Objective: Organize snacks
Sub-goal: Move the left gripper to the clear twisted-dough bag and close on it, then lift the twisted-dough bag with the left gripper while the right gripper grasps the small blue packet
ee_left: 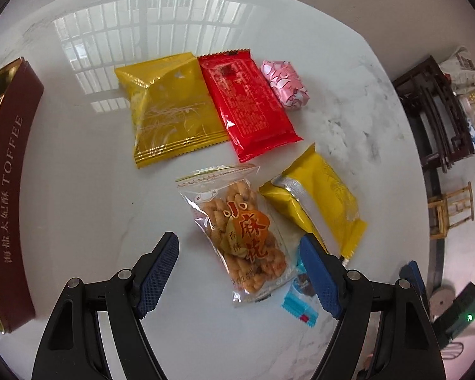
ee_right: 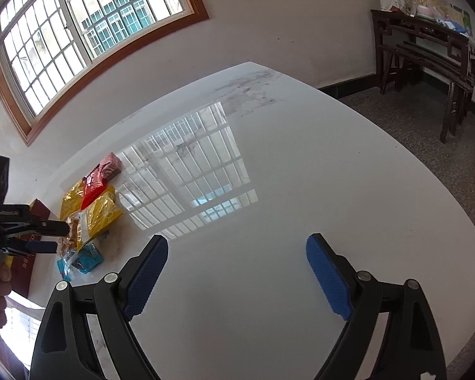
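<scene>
Two yellow packets (ee_left: 171, 110) — one red (ee_left: 248, 104)

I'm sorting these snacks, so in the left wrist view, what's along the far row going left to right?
Toffee box → gold packet → red packet → pink wrapped sweet.

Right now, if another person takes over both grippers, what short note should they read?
Left gripper: open, hanging above the clear bag of fried twists, not gripping.
Right gripper: open, over bare white marble table.
On the table: large gold packet, red packet, pink wrapped candy, yellow packet, blue candy.
Maroon toffee box stands at the left.
Left: all six snacks.
</scene>
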Tool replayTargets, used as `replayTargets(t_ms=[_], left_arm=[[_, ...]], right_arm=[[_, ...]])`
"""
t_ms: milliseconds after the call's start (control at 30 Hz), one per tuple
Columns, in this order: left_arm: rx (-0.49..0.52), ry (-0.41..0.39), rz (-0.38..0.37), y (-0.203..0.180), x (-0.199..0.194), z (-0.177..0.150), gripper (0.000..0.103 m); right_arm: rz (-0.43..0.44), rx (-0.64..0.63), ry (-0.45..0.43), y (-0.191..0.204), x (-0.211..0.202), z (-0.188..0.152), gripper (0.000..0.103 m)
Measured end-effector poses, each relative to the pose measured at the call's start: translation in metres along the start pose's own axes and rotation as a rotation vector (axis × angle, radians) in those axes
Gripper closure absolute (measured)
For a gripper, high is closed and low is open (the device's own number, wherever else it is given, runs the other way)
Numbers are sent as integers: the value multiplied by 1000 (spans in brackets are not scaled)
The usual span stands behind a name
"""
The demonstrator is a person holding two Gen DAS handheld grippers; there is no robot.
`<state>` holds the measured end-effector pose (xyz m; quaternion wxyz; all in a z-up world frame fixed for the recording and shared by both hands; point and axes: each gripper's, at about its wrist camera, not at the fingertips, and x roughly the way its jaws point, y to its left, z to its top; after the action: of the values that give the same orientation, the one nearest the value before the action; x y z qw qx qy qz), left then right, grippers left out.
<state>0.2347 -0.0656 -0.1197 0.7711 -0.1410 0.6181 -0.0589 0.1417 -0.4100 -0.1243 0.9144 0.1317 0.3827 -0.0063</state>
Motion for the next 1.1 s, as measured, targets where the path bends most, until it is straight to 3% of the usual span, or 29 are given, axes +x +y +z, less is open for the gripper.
replayTargets(t_ms=[133, 167, 233, 333, 667, 733, 800, 967, 1100], left_arm=[[-9, -19, 36, -5, 1, -2, 27], [-6, -25, 46, -7, 2, -2, 33], [9, -44, 69, -9, 0, -5, 55], [16, -54, 57, -7, -1, -7, 60], [-35, -139, 51, 33, -29, -48, 62], [-26, -150, 52, 36, -35, -53, 62], [-18, -172, 48, 39, -44, -58, 62], [-11, -196, 30, 39, -56, -59, 62], [-15, -211, 15, 43, -66, -61, 62]], right_arm=[[9, 7, -4, 0, 0, 0, 16], [9, 8, -4, 0, 0, 0, 16], [9, 8, -5, 0, 0, 0, 16], [6, 6, -3, 0, 0, 0, 15], [-21, -20, 15, 8, 2, -2, 16], [20, -5, 18, 13, -2, -7, 16], [121, 20, 36, 27, -7, -18, 16], [269, -46, 64, 94, -16, -29, 16], [278, -98, 81, 133, -6, -30, 16]])
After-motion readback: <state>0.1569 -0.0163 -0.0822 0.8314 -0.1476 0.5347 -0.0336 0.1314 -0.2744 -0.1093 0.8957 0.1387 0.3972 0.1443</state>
